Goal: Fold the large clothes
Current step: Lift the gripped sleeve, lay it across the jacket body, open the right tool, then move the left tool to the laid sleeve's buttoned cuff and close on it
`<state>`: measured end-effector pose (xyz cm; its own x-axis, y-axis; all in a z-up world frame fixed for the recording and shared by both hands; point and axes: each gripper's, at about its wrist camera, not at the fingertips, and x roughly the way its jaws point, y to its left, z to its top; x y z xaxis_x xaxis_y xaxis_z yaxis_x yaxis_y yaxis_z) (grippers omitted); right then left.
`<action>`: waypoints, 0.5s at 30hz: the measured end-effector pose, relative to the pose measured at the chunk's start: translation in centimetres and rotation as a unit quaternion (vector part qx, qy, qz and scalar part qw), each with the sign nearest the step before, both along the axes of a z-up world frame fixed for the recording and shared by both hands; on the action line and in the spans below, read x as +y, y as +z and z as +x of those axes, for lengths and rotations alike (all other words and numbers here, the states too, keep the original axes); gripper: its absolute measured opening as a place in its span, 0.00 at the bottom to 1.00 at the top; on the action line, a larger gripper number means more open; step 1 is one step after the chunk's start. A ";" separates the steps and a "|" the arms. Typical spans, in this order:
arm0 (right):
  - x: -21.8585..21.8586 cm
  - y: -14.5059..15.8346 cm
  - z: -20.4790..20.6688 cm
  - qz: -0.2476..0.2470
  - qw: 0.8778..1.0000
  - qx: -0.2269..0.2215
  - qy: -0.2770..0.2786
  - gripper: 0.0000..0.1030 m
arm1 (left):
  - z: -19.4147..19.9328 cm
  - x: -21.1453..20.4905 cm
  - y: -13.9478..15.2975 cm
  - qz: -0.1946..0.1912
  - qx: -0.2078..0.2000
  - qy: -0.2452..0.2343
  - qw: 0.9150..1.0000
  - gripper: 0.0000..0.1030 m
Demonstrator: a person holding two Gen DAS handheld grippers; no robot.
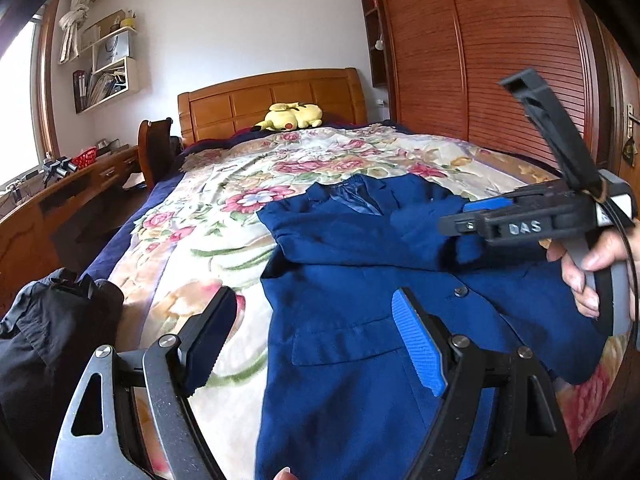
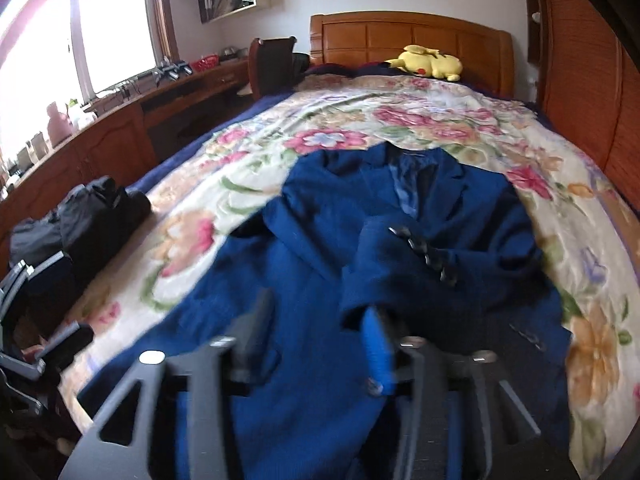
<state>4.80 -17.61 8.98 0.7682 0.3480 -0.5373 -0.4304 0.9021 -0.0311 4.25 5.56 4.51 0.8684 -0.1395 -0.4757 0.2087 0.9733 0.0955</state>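
A dark blue suit jacket (image 1: 352,280) lies face up on the floral bedspread (image 1: 208,216), collar toward the headboard. In the right wrist view the jacket (image 2: 320,240) has one sleeve (image 2: 400,264) folded across the chest, its cuff buttons showing. My left gripper (image 1: 316,320) hovers open over the jacket's left side near a pocket flap, with nothing between its blue pads. My right gripper (image 2: 316,320) is blurred, its jaws apart just short of the folded sleeve's cuff and nothing pinched. From the left wrist view the right gripper (image 1: 460,220) hangs over the jacket's chest, held by a hand (image 1: 592,272).
A heap of black clothing (image 1: 52,340) lies at the bed's near left corner. A yellow plush toy (image 1: 290,117) rests by the wooden headboard (image 1: 272,100). A wooden wardrobe (image 1: 480,48) lines the right side, and a desk (image 1: 60,200) and chair (image 1: 154,148) stand on the left.
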 end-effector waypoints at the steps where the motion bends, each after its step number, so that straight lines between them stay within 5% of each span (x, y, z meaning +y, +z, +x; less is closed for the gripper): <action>1: -0.3 0.0 -0.2 -0.004 1.000 -0.003 -0.001 0.57 | -0.2 -0.2 -0.2 0.000 0.001 -0.001 1.000 0.78; 15: -6.8 -3.5 0.3 -0.029 0.995 -0.055 -0.078 0.59 | 3.6 -5.8 -1.8 -0.006 0.047 -0.031 0.998 0.78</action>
<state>5.15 -24.38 5.45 0.8659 0.1913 -0.4622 -0.2766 0.9530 -0.1239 7.82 -0.21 2.66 0.8091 -0.1978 -0.5534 0.2763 0.9591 0.0611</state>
